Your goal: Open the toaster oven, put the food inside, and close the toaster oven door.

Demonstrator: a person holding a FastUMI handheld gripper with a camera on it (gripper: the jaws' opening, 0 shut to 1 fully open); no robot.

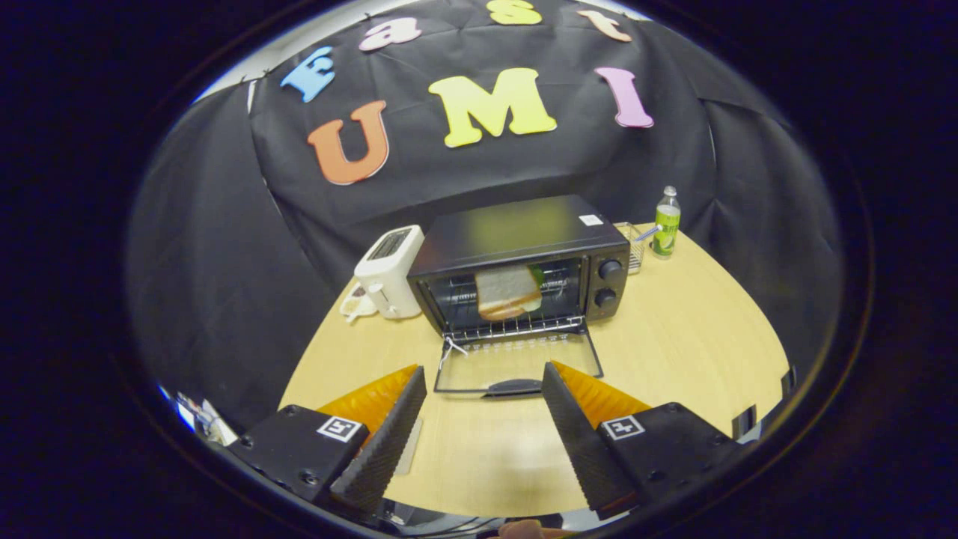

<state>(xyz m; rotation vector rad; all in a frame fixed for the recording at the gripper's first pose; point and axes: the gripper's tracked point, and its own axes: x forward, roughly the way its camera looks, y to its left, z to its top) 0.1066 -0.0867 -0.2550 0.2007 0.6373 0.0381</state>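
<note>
**Claw spread, door left to close**

Claw (483, 389) sits low in the frame, fingers spread wide and holding nothing, just short of the door (518, 363), which lies folded down flat at centre. Oven (516, 262) stands open on the surface (688, 329); the sandwich (509, 292) already rests on the rack inside. Opening and loading look done. By my reading, only swinging the door up by its handle (513, 387) is left.

Black toaster oven (524, 258) w/ tan-crusted white sandwich (508, 293), white toaster (388, 271), pale wood table (673, 329), green-label bottle (666, 222).
</note>
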